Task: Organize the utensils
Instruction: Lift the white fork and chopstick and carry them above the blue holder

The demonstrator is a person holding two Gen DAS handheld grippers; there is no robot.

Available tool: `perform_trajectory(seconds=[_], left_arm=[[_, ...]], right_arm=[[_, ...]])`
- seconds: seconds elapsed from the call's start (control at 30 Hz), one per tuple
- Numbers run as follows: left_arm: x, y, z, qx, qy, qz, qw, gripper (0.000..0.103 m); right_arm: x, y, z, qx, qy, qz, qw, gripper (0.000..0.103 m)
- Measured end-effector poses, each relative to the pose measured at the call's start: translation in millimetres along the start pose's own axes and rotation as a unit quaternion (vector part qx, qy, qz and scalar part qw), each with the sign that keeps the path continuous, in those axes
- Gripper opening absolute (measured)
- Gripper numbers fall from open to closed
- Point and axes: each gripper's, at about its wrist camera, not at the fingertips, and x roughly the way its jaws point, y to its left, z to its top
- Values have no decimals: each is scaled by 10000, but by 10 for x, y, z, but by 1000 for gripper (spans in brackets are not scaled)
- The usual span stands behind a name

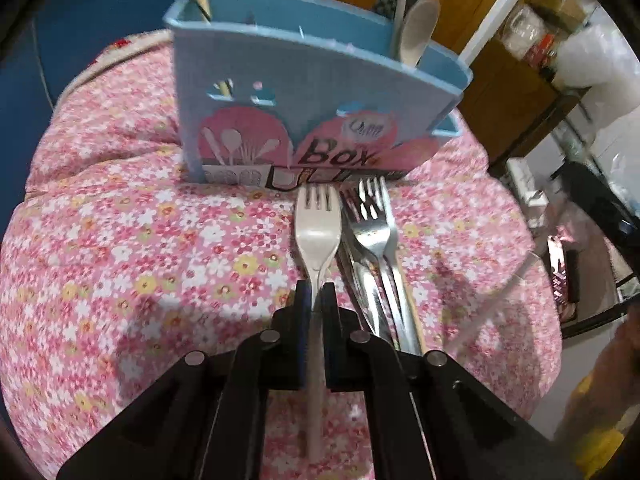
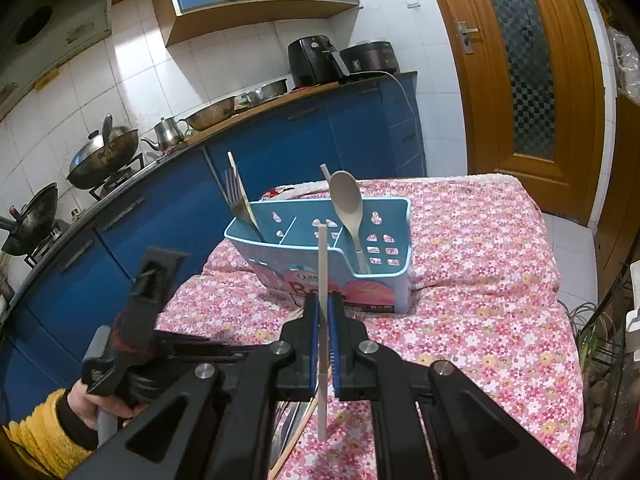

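Observation:
A blue utensil box stands on the pink floral cloth; it also shows in the right wrist view. My left gripper is shut on the handle of a beige plastic fork whose tines point at the box. Several metal forks lie on the cloth just right of it. My right gripper is shut on a thin beige stick held upright in front of the box. A beige spoon stands in the box's right compartment, a metal fork in its left.
Blue kitchen cabinets with woks and a kettle stand behind the table. A wooden door is at the right. A shelf with clutter is beyond the table's right edge. The left gripper's body is at lower left in the right wrist view.

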Motion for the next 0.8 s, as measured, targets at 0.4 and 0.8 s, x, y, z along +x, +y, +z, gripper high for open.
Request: perform_trajectory(seconds=[0.4, 0.8], left_arm=[[-685, -169, 30, 237, -1552, -78, 9876, 3], [-850, -199, 81, 99, -1867, -374, 9817, 3]], right_arm=[[-70, 52, 126, -42, -194, 2, 9998, 6], [-177, 63, 293, -128, -397, -1, 9991, 6]])
